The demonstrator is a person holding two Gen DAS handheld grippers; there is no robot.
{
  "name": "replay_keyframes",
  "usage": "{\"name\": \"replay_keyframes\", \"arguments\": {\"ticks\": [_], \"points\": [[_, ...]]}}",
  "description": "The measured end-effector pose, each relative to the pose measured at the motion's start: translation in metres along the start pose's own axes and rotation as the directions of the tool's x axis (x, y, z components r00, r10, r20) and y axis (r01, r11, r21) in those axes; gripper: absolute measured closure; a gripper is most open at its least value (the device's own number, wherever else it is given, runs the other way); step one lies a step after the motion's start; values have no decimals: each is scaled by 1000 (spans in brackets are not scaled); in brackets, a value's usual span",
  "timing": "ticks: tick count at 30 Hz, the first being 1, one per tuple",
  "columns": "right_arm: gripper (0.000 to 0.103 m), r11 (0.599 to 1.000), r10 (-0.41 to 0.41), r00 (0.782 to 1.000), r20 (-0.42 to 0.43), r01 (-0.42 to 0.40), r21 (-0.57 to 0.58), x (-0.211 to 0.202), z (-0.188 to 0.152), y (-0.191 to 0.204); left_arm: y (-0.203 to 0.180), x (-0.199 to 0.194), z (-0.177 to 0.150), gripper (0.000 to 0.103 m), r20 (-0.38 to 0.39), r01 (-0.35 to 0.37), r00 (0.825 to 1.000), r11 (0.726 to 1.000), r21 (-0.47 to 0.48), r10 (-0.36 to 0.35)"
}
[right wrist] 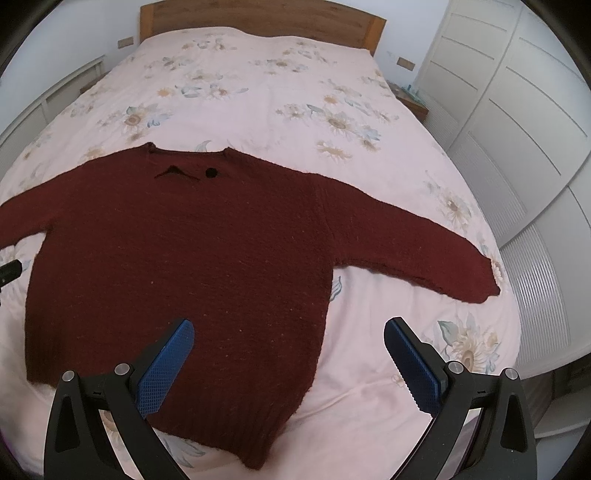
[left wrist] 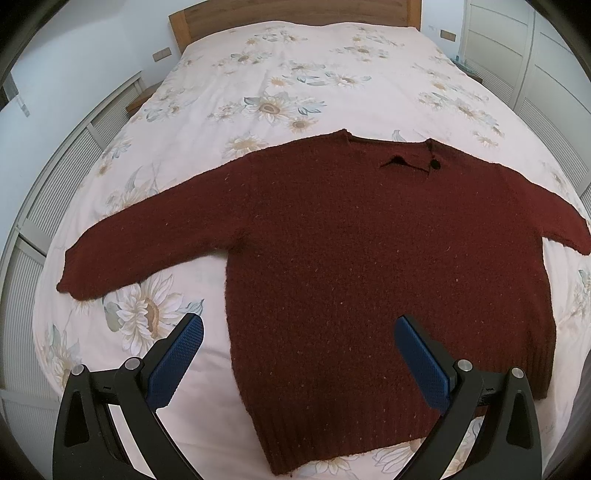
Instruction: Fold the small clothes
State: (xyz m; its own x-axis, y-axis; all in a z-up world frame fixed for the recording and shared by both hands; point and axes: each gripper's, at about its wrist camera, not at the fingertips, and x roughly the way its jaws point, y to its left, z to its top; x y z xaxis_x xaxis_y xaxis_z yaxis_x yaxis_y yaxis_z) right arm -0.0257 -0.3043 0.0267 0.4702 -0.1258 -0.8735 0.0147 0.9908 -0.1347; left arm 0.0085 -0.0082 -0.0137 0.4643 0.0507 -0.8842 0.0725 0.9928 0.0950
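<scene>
A dark red knitted sweater (left wrist: 369, 258) lies flat on the bed, front up, both sleeves spread out sideways, neckline towards the headboard. It has a black button at the collar (right wrist: 211, 172). My left gripper (left wrist: 299, 328) hovers open above the sweater's lower left hem, holding nothing. My right gripper (right wrist: 289, 332) hovers open above the lower right side of the sweater (right wrist: 184, 258), also holding nothing. The left sleeve's cuff (left wrist: 70, 280) and the right sleeve's cuff (right wrist: 487, 280) rest on the bedspread.
The bed has a pale pink floral bedspread (left wrist: 295, 74) and a wooden headboard (right wrist: 258, 18). White louvred cupboard doors (right wrist: 517, 129) stand on the right, more white panels (left wrist: 55, 184) on the left. A dark object (right wrist: 9, 271) pokes in at the right wrist view's left edge.
</scene>
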Motion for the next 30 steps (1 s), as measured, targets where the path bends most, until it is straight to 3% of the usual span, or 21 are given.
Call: {"name": "replay_keyframes", "arguments": {"ticks": [9,19,25,30], "points": [[1,998,29,999,16,-30,61,32,14,-30,-4,8,12,1,-4,-1,1000,1000,27,1],[1,960,-4,1000,-21,10,281,107,39,-156,-5,27,49,1,12,22,1000,999,38,-23],[1,896,-61,991,-115,106,432,163,28,-241,-8,45,65,1,8,30,1000,999,41,-30],[1,795,-37,980,-197,148,588,211,5,-299,-10,65,72,1,-17,7,1000,999,51,-6]]}}
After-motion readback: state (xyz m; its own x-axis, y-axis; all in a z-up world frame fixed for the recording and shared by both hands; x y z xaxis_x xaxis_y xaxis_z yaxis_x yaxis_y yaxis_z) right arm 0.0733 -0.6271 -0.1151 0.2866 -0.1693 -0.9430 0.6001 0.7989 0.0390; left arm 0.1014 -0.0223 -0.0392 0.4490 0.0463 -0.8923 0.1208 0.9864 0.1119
